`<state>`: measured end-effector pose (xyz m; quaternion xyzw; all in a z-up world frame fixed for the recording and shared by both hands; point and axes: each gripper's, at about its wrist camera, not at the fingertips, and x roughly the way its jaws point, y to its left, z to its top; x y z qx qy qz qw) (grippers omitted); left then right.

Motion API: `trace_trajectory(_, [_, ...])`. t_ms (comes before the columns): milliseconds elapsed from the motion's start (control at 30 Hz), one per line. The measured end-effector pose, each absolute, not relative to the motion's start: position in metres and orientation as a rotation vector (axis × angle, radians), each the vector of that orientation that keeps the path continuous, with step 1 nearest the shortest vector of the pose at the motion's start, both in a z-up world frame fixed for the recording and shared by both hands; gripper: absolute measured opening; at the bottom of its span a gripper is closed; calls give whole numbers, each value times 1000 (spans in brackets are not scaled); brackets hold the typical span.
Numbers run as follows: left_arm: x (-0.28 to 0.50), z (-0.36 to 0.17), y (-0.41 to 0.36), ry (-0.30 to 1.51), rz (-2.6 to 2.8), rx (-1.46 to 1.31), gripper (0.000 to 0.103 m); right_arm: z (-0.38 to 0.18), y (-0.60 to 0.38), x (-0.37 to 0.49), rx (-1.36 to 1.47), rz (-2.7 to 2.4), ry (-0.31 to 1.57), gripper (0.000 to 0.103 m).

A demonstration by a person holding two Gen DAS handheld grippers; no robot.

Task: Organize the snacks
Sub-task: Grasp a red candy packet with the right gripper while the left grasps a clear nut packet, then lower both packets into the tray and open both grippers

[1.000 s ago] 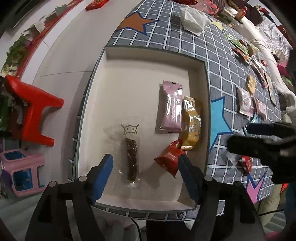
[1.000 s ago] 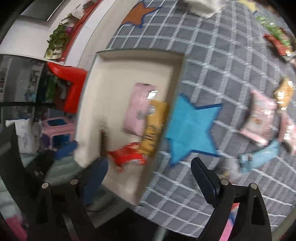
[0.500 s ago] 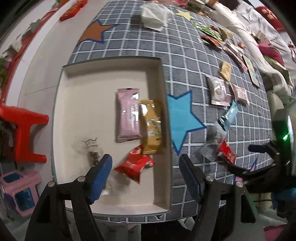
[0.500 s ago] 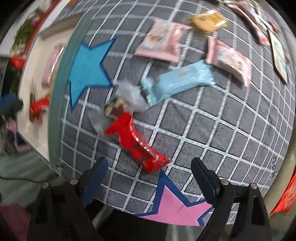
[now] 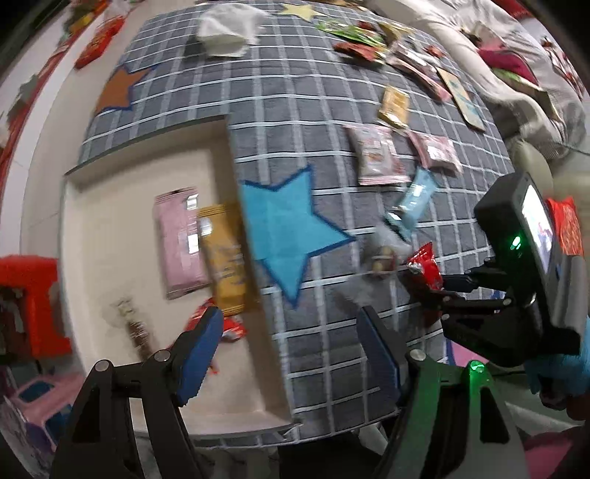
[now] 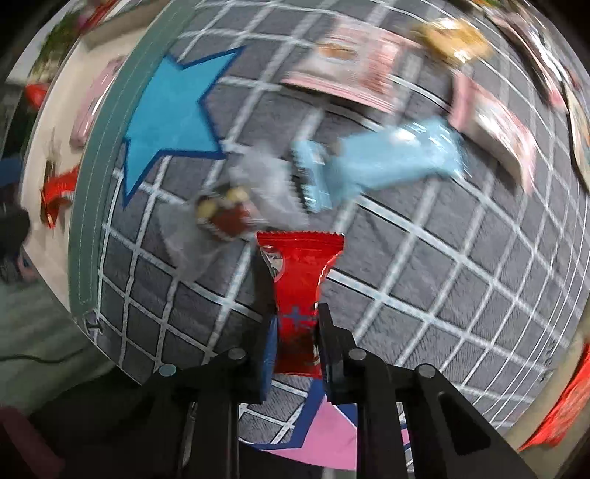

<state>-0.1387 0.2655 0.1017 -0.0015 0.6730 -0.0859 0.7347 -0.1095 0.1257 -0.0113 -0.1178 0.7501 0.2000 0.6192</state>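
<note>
My right gripper (image 6: pixel 297 331) is shut on a red snack packet (image 6: pixel 298 280) and holds it just above the grey checked mat; the packet also shows in the left wrist view (image 5: pixel 424 265). My left gripper (image 5: pixel 291 342) is open and empty over the right wall of the cream tray (image 5: pixel 110 228). In the tray lie a pink packet (image 5: pixel 180 243), a gold packet (image 5: pixel 225 258), a red packet (image 5: pixel 217 324) and a dark bar in clear wrap (image 5: pixel 136 331). A clear-wrapped chocolate (image 6: pixel 225 217) and a light blue bar (image 6: pixel 387 162) lie on the mat beyond the red packet.
Several more snack packets are scattered over the far right of the mat (image 5: pixel 295 110), among them a pink one (image 5: pixel 376 154). A white crumpled bag (image 5: pixel 228 29) lies at the back. A red stool (image 5: pixel 33 302) stands on the floor at the left.
My right gripper has shut on the red packet and lifted it off the mat. My left gripper has swung right, from over the tray toward its right wall.
</note>
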Motion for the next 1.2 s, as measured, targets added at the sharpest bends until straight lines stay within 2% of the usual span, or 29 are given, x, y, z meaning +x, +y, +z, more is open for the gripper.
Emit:
trace_trajectory(200, [-126,76,214,1509,-279,73,78,-10,71,-96,-64,371,1766,22])
trace_trajectory(467, [-114,23,170,1590,-291,169,78,-10,26,-96,16,326,1773,22])
trace_trajectory(600, [-114,17,164,1583,-265,193,77,-12,7,-106,40,319,1776,22])
trace_trajectory(667, [-115,18,162,1565,-252,223,65,-13,6,-98,46,317,1777,22])
trace_trajectory(700, [-115,19,158,1551,-252,240,52,-14,2,-93,48,317,1777,22])
trace_trajectory(733, [-114,21,154,1542,-259,243,33,-17,2,-94,49,317,1776,22])
trace_trajectory(767, [-113,23,156,1543,-277,220,30,-26,1,-107,45,317,1771,22])
trace_trajectory(900, [-110,33,172,1545,-267,124,30,-14,15,-108,47,320,1757,22])
trace_trajectory(1200, [-115,98,225,1393,-203,-2,30,34,49,-80,34,412,1699,22])
